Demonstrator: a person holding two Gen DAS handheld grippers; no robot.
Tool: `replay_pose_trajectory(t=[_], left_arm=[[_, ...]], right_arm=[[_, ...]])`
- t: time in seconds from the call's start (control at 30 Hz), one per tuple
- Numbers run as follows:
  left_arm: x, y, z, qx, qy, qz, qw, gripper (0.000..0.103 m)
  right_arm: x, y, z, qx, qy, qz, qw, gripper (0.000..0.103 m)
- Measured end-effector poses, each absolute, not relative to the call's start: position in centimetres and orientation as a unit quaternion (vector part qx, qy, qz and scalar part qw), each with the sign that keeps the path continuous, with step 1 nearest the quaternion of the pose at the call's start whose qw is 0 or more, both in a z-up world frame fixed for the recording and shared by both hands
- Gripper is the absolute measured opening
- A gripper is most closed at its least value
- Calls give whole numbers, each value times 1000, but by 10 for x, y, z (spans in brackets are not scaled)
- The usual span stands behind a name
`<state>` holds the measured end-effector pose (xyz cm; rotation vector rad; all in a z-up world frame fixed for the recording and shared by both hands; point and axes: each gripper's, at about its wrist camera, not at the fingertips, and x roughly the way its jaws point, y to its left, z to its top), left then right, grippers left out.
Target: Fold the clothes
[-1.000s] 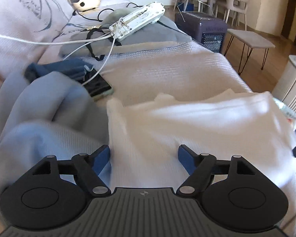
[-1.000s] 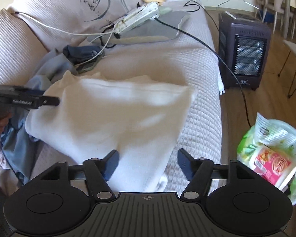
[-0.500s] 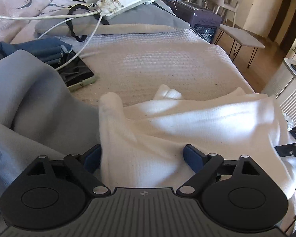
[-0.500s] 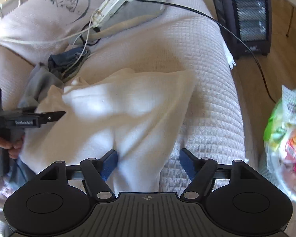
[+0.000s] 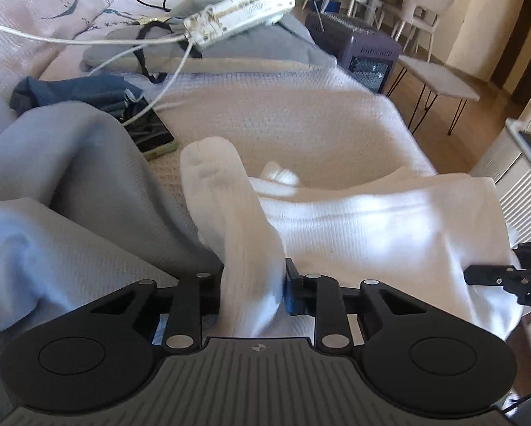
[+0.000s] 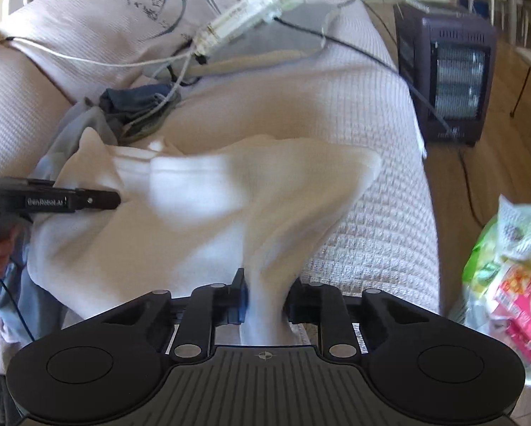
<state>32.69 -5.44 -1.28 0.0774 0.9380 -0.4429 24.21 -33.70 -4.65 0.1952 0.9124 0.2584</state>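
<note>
A white knit garment (image 5: 364, 220) (image 6: 201, 213) lies across the quilted sofa cover. My left gripper (image 5: 253, 291) is closing, its jaws pinching the garment's left near corner, which bunches up between the blue pads. My right gripper (image 6: 263, 305) is closing too, with the garment's right near edge gathered between its pads. Each gripper shows at the edge of the other's view: the left gripper (image 6: 88, 200) at the garment's left side, the right gripper (image 5: 499, 278) at its right side.
A light blue garment (image 5: 52, 191) is piled to the left. A phone (image 5: 151, 135), dark blue cloth (image 5: 77, 94), a power strip (image 5: 237, 14) with cables and a grey cushion (image 5: 265, 46) lie further back. A heater (image 6: 446, 78) stands on the floor; a bag of packets (image 6: 510, 277) is at right.
Both grippers went from wide open over the white garment to closed on its near corners. The cloth now bunches and lifts between each pair of pads.
</note>
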Motion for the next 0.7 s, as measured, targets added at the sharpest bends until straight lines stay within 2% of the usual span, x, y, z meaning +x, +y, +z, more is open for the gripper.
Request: replay_pose_trajectory(t=[0.37,0.53,0.7], left_arm=[[330,-32,63,-2,412,-204,888,21],[366,-49,99,30,388,-199,900,22],[417,-79,90,72,407,-189,890,22]], right_arm=[[244,-329,35,56,349,138,925,19],[271,-333,62,48,318,139,937,19],[309,-346,57,71,316,125,938,19]])
